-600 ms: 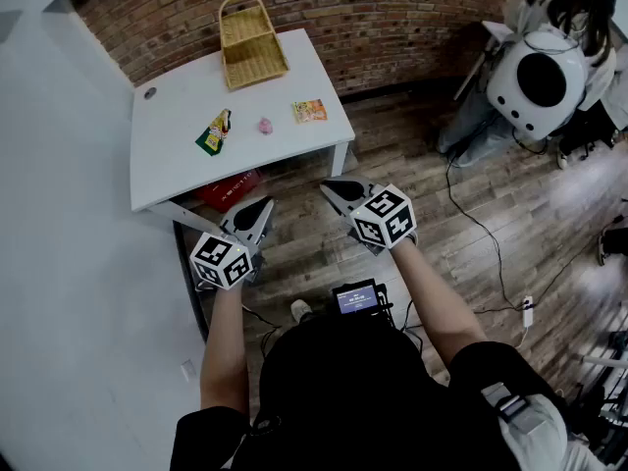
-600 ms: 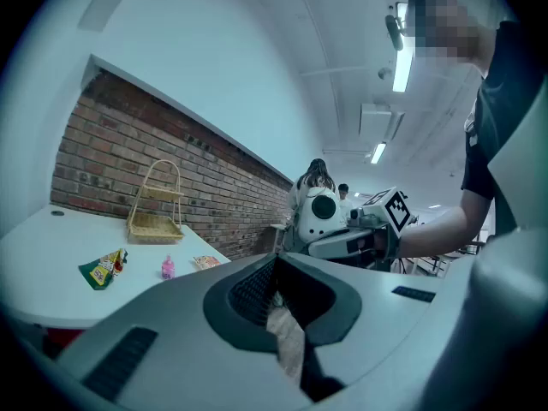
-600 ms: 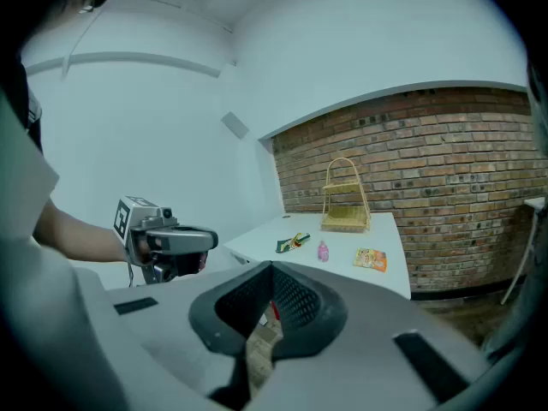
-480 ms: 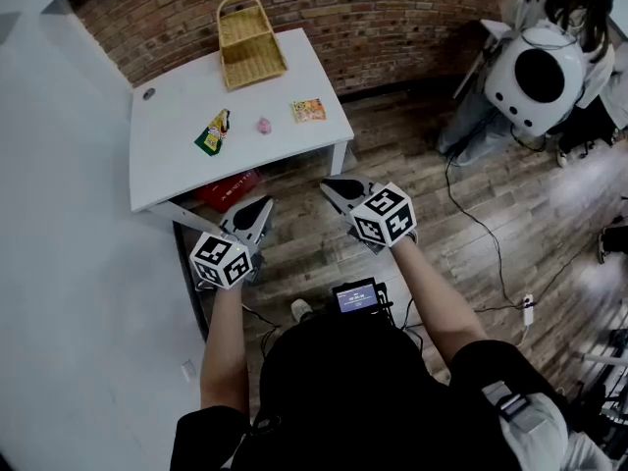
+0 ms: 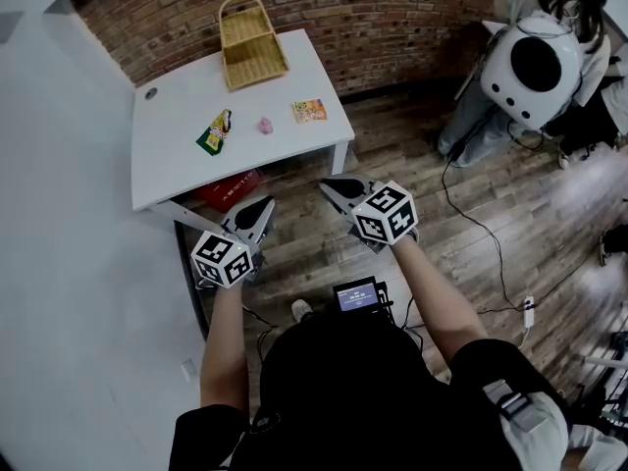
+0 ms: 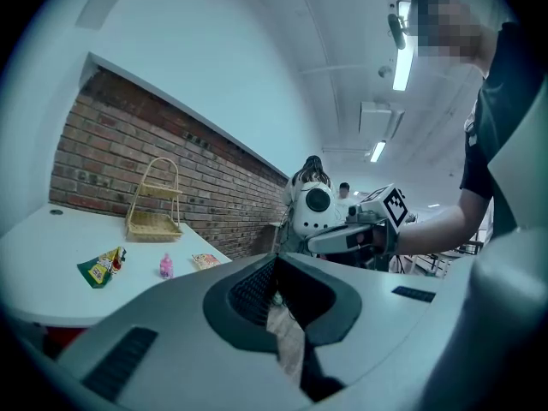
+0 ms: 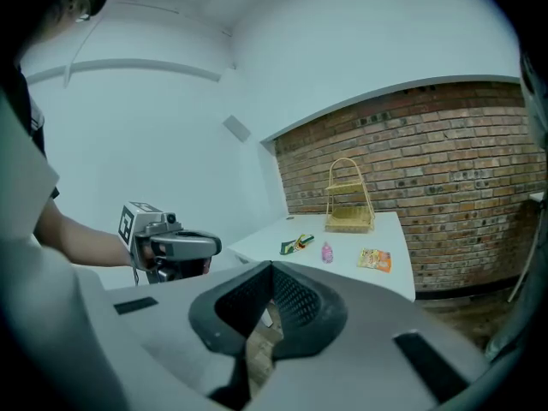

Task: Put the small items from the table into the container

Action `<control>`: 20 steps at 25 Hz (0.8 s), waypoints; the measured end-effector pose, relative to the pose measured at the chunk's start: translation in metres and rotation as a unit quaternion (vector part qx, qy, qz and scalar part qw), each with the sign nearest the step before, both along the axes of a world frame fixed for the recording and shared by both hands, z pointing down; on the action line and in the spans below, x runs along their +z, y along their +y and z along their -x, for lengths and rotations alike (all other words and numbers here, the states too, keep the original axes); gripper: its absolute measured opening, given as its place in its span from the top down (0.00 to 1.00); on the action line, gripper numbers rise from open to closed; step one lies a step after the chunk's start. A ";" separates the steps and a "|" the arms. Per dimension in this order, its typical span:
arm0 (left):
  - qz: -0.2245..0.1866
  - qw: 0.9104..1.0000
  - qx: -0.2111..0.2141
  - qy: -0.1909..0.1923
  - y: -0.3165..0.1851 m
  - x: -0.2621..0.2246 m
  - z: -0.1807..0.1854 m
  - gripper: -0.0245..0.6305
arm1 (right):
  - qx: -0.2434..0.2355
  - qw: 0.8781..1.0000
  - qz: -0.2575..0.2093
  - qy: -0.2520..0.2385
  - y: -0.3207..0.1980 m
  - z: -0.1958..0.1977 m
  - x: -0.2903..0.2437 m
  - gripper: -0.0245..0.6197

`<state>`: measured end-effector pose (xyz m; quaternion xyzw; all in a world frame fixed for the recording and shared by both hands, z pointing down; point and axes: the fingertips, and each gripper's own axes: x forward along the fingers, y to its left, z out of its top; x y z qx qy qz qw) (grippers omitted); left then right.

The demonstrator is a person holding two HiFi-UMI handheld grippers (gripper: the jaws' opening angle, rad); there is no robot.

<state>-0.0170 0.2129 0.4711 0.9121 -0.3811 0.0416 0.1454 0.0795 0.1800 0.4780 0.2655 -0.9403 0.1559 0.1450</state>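
Both tools are held level-ish in front of me over the wood floor (image 5: pixel 461 204), short of the table (image 5: pixel 177 170). Left gripper (image 5: pixel 261 206): jaws together, pad against pad, tip pointing at the table's near edge, close to the red box (image 5: pixel 232 186) underneath it. Right gripper (image 5: pixel 332 187): jaws likewise together, tip just beside the table's near right leg. The 2 grippers are side by side, apart from each other, and neither touches the table. The 3 small items all lie on the tabletop in a loose row: green packet (image 5: pixel 214 133) on the left, pink item (image 5: pixel 265 126) in the middle, orange packet (image 5: pixel 310 111) on the right, near the table's right edge. Each is apart from its neighbours. The basket (image 5: pixel 252 49) stands at the far edge of the table against the brick wall (image 5: pixel 392 18), handle upright, well apart from my grippers and behind the row of items. From both gripper views the items sit between my jaws' line and the basket.
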 end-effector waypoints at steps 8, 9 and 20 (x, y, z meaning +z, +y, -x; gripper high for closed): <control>0.002 1.000 0.000 0.000 0.002 -0.001 -0.004 0.95 | 0.003 1.000 0.002 0.000 0.001 -0.006 0.000 0.95; 0.002 1.000 0.000 0.000 0.002 -0.001 -0.005 0.95 | 0.003 1.000 0.002 -0.001 0.001 -0.008 0.000 0.95; 0.002 1.000 -0.012 -0.006 0.003 -0.001 -0.027 0.95 | -0.004 1.000 0.005 -0.009 0.000 -0.032 0.003 0.95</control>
